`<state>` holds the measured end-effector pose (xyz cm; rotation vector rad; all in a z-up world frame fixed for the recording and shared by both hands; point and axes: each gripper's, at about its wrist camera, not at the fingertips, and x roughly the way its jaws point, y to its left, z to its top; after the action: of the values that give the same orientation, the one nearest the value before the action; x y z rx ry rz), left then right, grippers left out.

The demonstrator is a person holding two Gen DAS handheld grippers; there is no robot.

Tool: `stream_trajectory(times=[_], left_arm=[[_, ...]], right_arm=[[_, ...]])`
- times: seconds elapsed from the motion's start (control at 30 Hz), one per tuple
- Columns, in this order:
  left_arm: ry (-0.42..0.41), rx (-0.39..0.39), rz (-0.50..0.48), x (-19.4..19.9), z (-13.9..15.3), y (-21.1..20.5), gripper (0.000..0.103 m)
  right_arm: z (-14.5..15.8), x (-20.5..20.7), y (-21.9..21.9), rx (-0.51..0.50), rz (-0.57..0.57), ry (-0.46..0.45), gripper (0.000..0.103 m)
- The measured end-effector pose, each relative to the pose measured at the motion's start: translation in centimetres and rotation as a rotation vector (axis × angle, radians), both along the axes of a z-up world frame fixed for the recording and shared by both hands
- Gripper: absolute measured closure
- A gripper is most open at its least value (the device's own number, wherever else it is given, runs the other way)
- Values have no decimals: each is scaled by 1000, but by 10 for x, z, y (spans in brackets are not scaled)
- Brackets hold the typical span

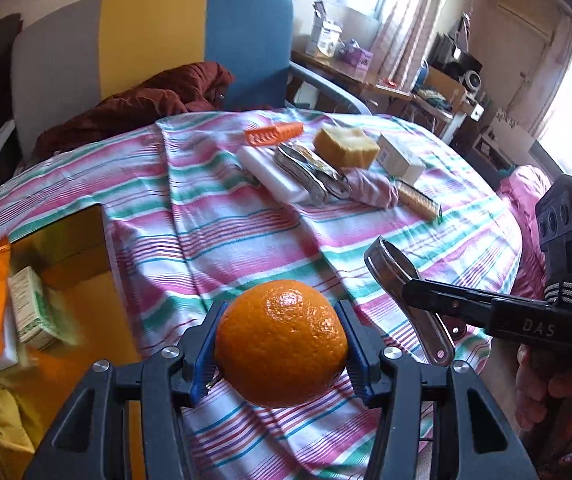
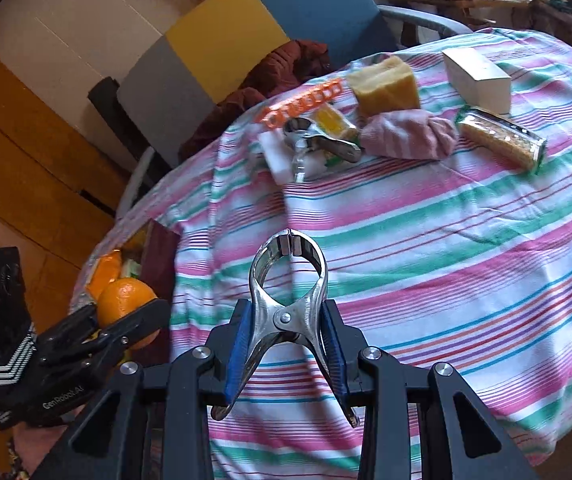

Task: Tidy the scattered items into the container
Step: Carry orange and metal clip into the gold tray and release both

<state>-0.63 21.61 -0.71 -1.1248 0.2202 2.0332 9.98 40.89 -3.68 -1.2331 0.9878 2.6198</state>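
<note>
Showing container point(image 1: 66, 248) only left wrist; steel clamp point(image 2: 288, 300) loop only right.

Left wrist view close behind its fingers, angled down across the striped tablecloth point(image 1: 214, 216) toward the patchwork chair point(image 1: 154, 36), right wrist view likewise close, looking down over that tablecloth toward the chair, both sharing the cloth and the chair behind it

striped tablecloth point(image 1: 246, 232); colour-block chair point(image 1: 154, 36) behind, maroon garment point(image 1: 146, 104) on seat.
</note>
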Motion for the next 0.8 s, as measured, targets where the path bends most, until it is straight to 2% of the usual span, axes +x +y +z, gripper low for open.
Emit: stream_trajectory(times=[0.23, 0.37, 0.57, 0.8], left_arm=[[10, 27, 114, -18, 11, -49, 49], [8, 18, 190, -28, 7, -81, 49], [-19, -17, 301, -45, -12, -130, 49], [-16, -109, 382, -65, -41, -165, 48]], right_arm=[[29, -25, -40, -34, 112, 75, 68], [38, -45, -69, -32, 196, 89, 68], [38, -77, -125, -25, 331, 76, 68], [23, -108, -195, 53, 463, 25, 68]])
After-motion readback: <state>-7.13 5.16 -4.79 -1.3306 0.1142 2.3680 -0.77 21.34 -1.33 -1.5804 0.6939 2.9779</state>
